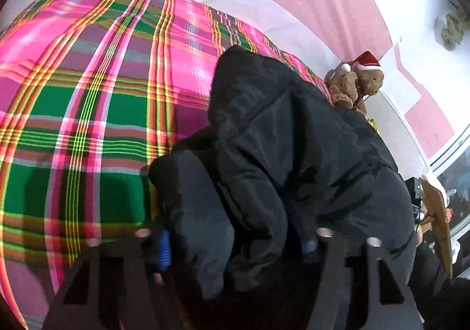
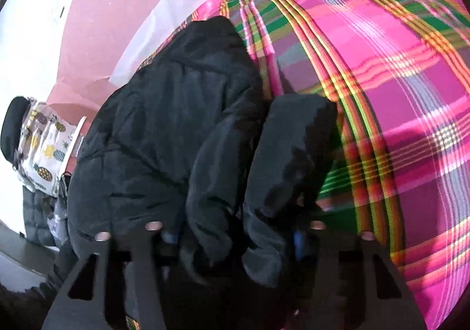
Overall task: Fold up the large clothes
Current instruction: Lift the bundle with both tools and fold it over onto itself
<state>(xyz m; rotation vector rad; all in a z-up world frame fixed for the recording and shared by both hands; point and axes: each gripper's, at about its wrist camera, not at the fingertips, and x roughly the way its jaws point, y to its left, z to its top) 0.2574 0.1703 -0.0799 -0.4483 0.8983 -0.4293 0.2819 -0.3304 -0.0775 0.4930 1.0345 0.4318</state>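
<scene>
Both the left gripper [image 1: 235, 241] and right gripper [image 2: 235, 230] are clamped on the black puffer jacket [image 1: 293, 136] bunched on the plaid bed [image 1: 88, 95]; mid-fold, next carry the pinched edge across evenly

each wrist view looks forward and downward along its claw, close above the black jacket [image 1: 293, 153] on the plaid bedspread [image 1: 88, 112]. both views share jacket, bedspread and pink wall [image 2: 97, 21].
</scene>
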